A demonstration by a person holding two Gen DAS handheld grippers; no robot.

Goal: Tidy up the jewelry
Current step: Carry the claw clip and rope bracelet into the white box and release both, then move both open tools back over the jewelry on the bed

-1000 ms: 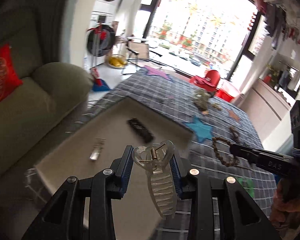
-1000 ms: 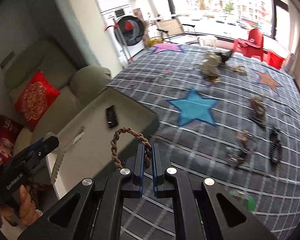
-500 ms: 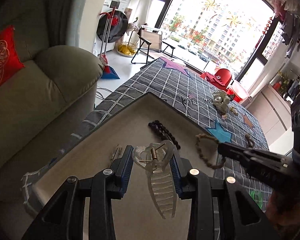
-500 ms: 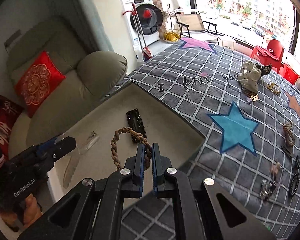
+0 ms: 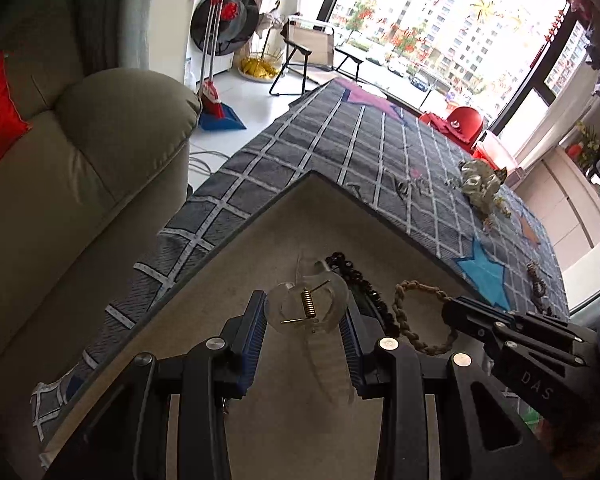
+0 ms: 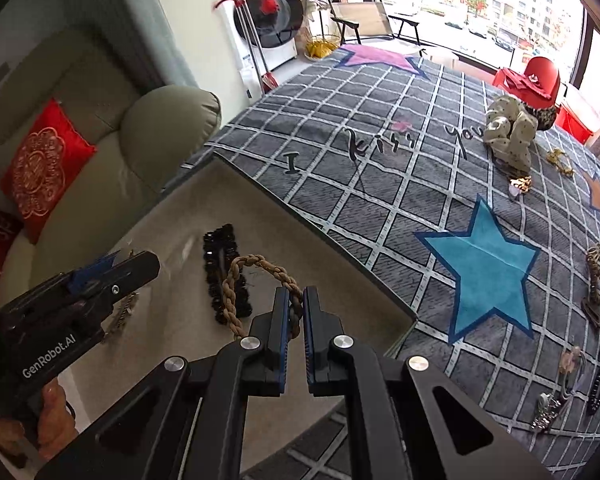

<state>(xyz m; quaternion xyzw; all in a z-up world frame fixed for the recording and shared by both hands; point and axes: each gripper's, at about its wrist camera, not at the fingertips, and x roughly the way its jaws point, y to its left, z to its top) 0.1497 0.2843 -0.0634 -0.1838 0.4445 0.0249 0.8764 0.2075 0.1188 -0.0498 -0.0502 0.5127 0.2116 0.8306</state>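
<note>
A grey checked tabletop (image 6: pixel 380 152) fills the upper right of the right wrist view; a beige tray (image 6: pixel 172 216) lies lower left. Low in the frame, a braided rope bracelet (image 6: pixel 236 284), judged soft and light, is pinched in the right gripper (image 6: pixel 296 312). A clear hair claw (image 5: pixel 308 308), judged brittle and slippery, is clamped at its hinge in the left gripper (image 5: pixel 306 332), above the tray.

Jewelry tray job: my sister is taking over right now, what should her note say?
Left hand-held gripper: shut on the clear hair claw, over the beige tray.
Right hand-held gripper: shut on the braided rope bracelet, also over the tray.
Done: a black beaded piece lies in the tray.
Left: set down both held pieces, then collect what remains on the checked cloth: the cream scrunchie, gold bits and the clips near the blue star.
</note>
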